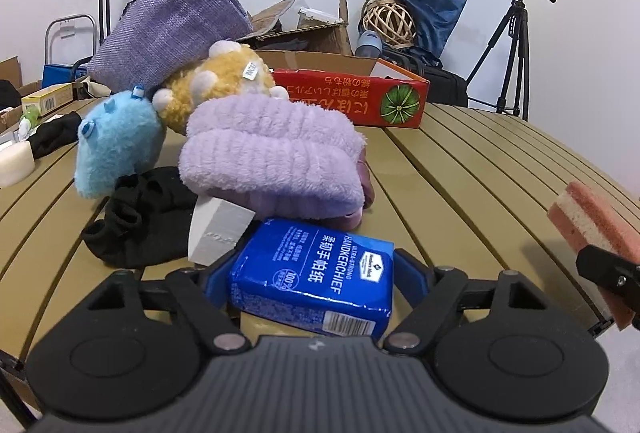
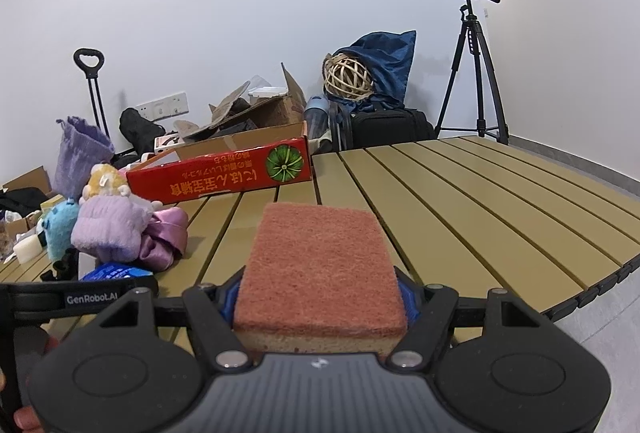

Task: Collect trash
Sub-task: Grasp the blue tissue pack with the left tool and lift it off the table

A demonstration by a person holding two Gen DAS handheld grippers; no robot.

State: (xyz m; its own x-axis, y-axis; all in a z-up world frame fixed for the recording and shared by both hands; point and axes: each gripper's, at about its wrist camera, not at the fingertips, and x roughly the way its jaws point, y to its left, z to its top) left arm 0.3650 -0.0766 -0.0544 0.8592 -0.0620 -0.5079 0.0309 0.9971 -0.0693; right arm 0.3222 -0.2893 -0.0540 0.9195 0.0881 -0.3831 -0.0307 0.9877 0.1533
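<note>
Two grippers work over the slatted desk (image 2: 460,201): the right gripper (image 2: 320,307) is clamped on a pink sponge (image 2: 320,269), held above the boards. Partly open, the left gripper (image 1: 314,283) straddles a blue handkerchief tissue pack (image 1: 316,279) lying on the desk beside a lilac plush slipper (image 1: 272,161); whether its pads press the pack I cannot tell.

Blue tissue pack (image 1: 316,281), pink sponge (image 2: 322,265), lilac towel (image 1: 272,161), red box (image 1: 360,97), tan slatted table (image 2: 460,201)
</note>
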